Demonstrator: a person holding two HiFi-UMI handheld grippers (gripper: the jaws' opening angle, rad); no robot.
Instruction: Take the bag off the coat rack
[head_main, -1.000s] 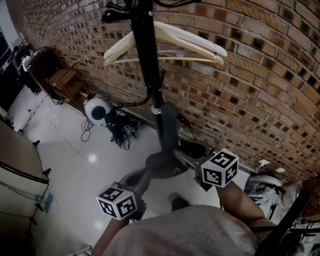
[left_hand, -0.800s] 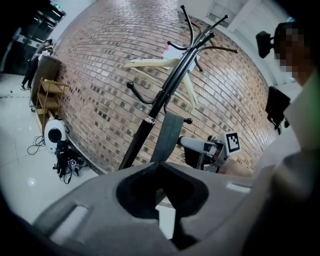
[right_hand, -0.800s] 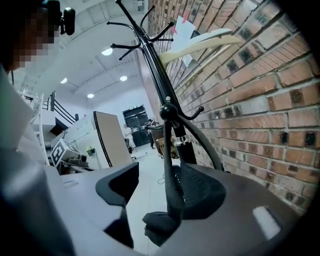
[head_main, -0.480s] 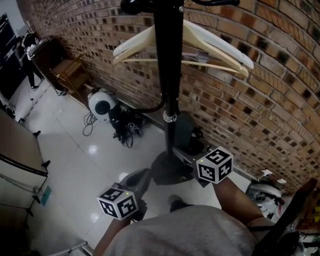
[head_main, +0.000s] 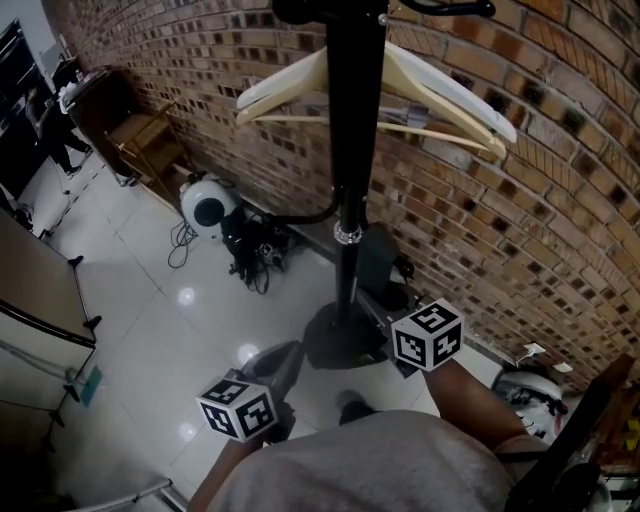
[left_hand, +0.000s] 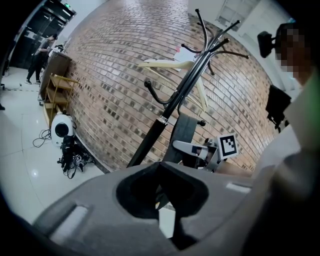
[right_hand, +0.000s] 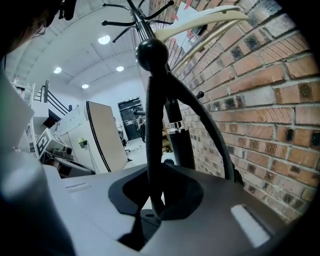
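Note:
A black coat rack (head_main: 347, 150) stands against the brick wall, with a pale wooden hanger (head_main: 420, 95) on it. A dark grey bag (head_main: 375, 262) hangs low beside the pole. It also shows in the left gripper view, as the bag (left_hand: 182, 136). In the right gripper view its black strap (right_hand: 152, 125) hangs from a ball-tipped hook (right_hand: 151, 52) and runs down between my jaws. My right gripper (right_hand: 156, 200) is closing, and its pads press on that strap. Its jaws (head_main: 372, 312) reach toward the bag. My left gripper (head_main: 278, 362) hangs lower left, shut and holding nothing.
A white round appliance (head_main: 205, 208) and a tangle of cables (head_main: 250, 255) lie on the glossy floor left of the rack's base (head_main: 340, 345). A wooden shelf (head_main: 140, 155) stands further left along the brick wall (head_main: 520, 220). A white panel (right_hand: 102, 135) stands behind.
The rack now sits further right and nearer in the head view. My right gripper has shifted slightly toward the pole. The left gripper has barely moved.

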